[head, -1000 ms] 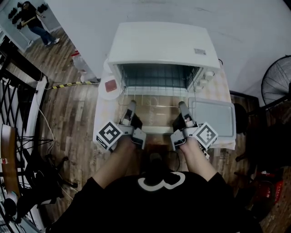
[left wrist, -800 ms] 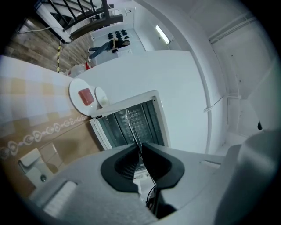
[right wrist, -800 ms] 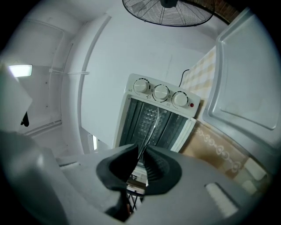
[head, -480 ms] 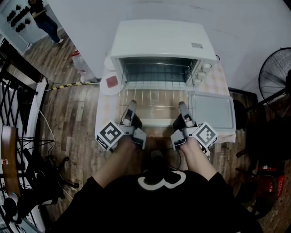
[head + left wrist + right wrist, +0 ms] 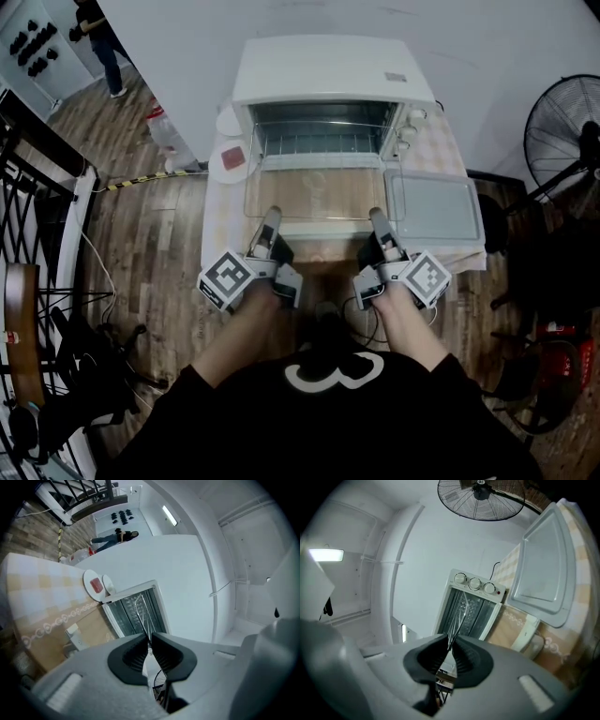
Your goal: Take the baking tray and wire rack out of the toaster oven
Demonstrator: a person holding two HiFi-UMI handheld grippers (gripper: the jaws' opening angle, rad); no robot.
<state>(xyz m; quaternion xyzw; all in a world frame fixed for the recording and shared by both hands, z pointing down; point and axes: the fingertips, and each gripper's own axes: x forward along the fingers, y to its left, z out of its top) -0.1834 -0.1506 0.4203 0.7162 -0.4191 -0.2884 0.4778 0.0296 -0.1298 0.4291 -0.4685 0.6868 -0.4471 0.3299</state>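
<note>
Evidently the step in hand is drawing the wire rack [image 5: 143, 607] out of the toaster oven [image 5: 333, 70]: the left tool [image 5: 273, 215] and the right tool [image 5: 377, 217] each pinch its front wire, jaws pressed nearly together, while the baking tray [image 5: 433, 208] already lies on the worktop [image 5: 220, 234] just right of the oven. To do it well, I would pull both ends level and evenly, so the rack neither skews in its guides nor scrapes the lowered door [image 5: 314, 192]. From above the thin wires barely show against the door, so how much of the rack remains inside is hard to tell.
</note>
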